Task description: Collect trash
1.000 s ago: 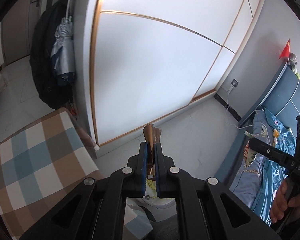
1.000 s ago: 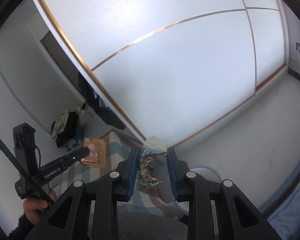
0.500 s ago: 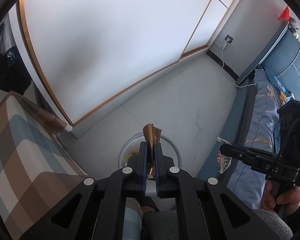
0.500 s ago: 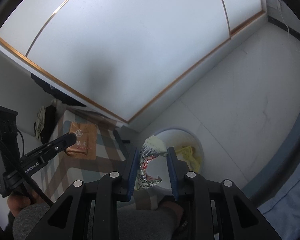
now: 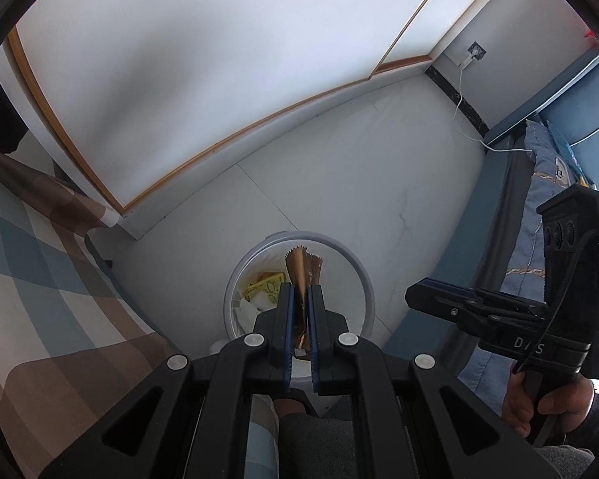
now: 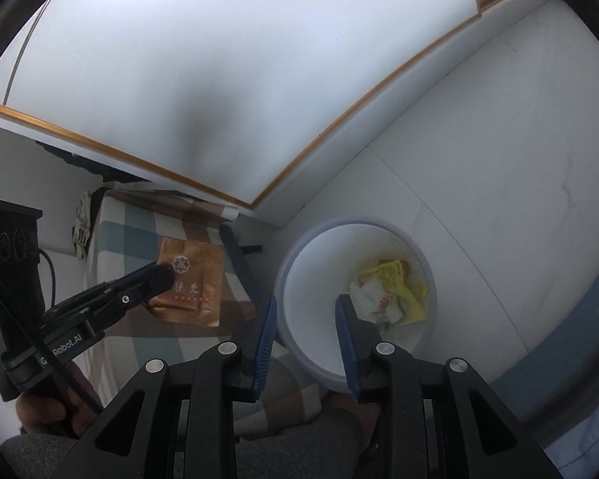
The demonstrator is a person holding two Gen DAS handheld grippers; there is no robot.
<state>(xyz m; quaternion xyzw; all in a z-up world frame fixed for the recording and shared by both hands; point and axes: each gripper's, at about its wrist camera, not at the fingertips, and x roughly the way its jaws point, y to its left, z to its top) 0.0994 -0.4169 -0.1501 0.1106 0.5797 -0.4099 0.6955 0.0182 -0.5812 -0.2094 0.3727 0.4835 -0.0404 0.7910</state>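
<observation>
My left gripper (image 5: 301,291) is shut on a brown foil wrapper (image 5: 299,271), whose serrated top hangs over the round white bin (image 5: 363,279) on the floor. The right wrist view shows this same gripper (image 6: 167,273) and brown wrapper (image 6: 191,279) from the side, above the checked cloth. My right gripper (image 6: 305,303) hovers over the bin's (image 6: 287,271) near rim; its jaws are opening with nothing between them. Yellow and white wrappers (image 6: 391,287) lie at the bin's bottom. In the left wrist view the right gripper (image 5: 413,297) sits to the right of the bin, with a hand on its handle.
A checked brown-and-blue cloth (image 5: 40,279) covers a low surface left of the bin. White wardrobe doors (image 5: 219,60) with wood trim stand behind. A blue bed (image 5: 539,199) runs along the right. A white cable (image 5: 459,92) hangs from a wall socket. A grey-clad knee is below.
Both grippers sank and tipped down toward the bin. The right gripper's jaws spread, and the patterned wrapper it held is gone from between them. The left still holds the brown wrapper.
</observation>
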